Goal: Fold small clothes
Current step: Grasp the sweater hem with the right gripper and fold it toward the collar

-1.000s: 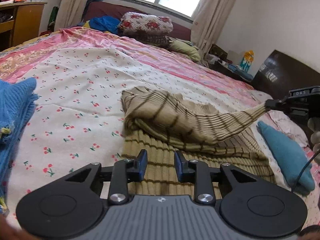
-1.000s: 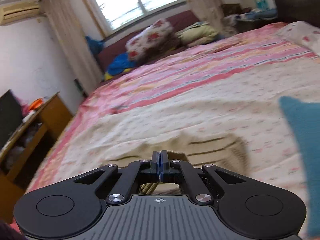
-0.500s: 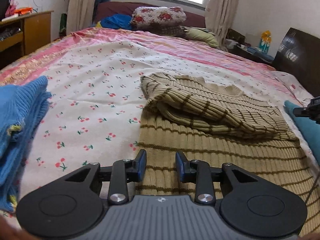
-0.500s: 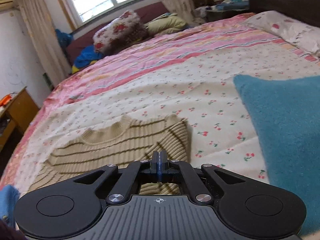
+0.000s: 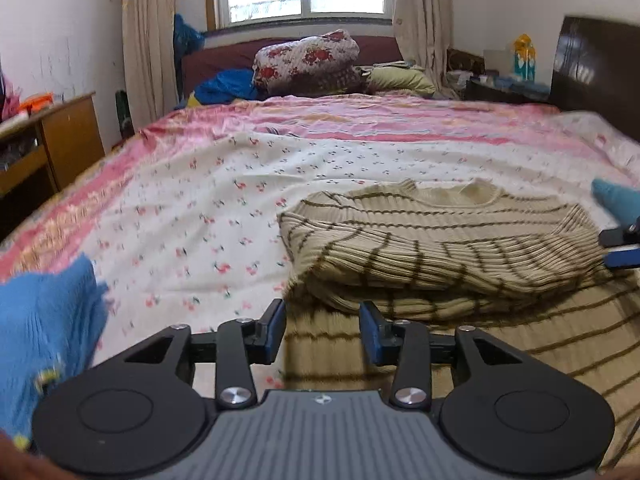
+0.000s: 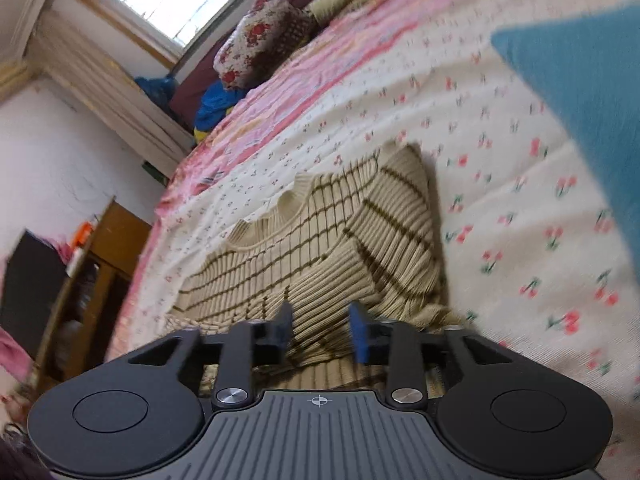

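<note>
beige striped sweater [image 5: 440, 256] lies on the bed [image 5: 240, 184] w/ one sleeve folded across it. left gripper [image 5: 322, 330] & right gripper [image 6: 320, 330] both gape apart, holding nothing, just above the knit.

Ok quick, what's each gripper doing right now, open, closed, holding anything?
Left gripper: open, holding nothing, over the striped sweater.
Right gripper: open, holding nothing, over the same sweater.
</note>
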{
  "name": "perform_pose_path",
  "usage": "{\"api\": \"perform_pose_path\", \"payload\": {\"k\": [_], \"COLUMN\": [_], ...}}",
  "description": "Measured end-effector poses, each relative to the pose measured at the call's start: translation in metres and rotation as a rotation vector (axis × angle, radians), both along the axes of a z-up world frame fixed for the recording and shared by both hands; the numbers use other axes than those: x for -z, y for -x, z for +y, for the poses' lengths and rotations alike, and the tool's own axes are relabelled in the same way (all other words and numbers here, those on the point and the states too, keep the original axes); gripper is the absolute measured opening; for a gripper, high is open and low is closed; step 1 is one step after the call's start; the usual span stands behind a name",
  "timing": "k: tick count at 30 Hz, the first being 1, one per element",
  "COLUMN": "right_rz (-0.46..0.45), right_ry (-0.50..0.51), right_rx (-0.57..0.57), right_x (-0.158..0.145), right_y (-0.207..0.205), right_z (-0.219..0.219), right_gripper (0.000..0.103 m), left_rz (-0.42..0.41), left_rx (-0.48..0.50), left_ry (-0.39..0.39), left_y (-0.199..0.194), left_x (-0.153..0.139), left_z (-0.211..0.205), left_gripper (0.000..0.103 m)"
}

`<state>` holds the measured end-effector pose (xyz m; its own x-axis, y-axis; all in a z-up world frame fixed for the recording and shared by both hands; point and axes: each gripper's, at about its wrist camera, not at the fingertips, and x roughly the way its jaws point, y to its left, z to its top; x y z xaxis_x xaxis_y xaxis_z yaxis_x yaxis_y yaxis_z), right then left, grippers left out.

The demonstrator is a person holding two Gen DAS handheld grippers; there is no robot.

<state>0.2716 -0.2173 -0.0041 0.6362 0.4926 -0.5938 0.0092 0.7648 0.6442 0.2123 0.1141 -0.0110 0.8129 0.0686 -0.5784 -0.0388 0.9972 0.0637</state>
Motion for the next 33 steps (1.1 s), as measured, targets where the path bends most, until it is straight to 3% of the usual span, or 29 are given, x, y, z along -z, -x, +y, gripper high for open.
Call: {"api": "perform_pose_path", "payload": {"k": [3,6,8,13,19,23,28,33], "right_rz": [0.018,0.017,0.011,-0.029,-0.140,-0.155,-0.104,-0.016], "right_ry": [-0.025,-0.086,-0.078,-0.077,-0.085,-0.062,-0.010,0.093], "right_rx": [0.026,0.050,0.063,0.067,0.055,0.067,0.072,0.078], "right_x": [0.011,0.017,0.016,0.002,-0.034,-0.041,-0.024,0.004], "right_y": [-0.004,-0.007,-0.009,-0.016,-0.016,-0.022,-0.020,-0.023], "right_z": [0.001,0.001,0.002,0.004,0.006,0.007,0.006,0.008], "right_gripper": [0.037,0.036,0.019,0.007,0.005,0.005,0.005,0.006], "left_rz": [0.011,0.010,0.006,-0.014,-0.036,-0.070,-0.092,0.023], "left_rx": [-0.006,-0.037,-0.045,-0.011,0.011,0.052,-0.018,-0.097], "left_ry": [-0.086,-0.101,-0.093,-0.141,-0.102,-0.142,-0.150,-0.177], "left_y": [-0.007,-0.012,-0.016,-0.025,-0.013,-0.001,-0.014,-0.023], "left_x": [0.007,0.012,0.012,0.010,-0.005,-0.006,0.000,0.019], "left_z": [-0.004,-0.001,0.001,-0.005,0.004,-0.005,-0.009,0.005], "left_gripper": [0.046,0.046,0.046,0.046,0.047,0.050,0.052,0.055]}}
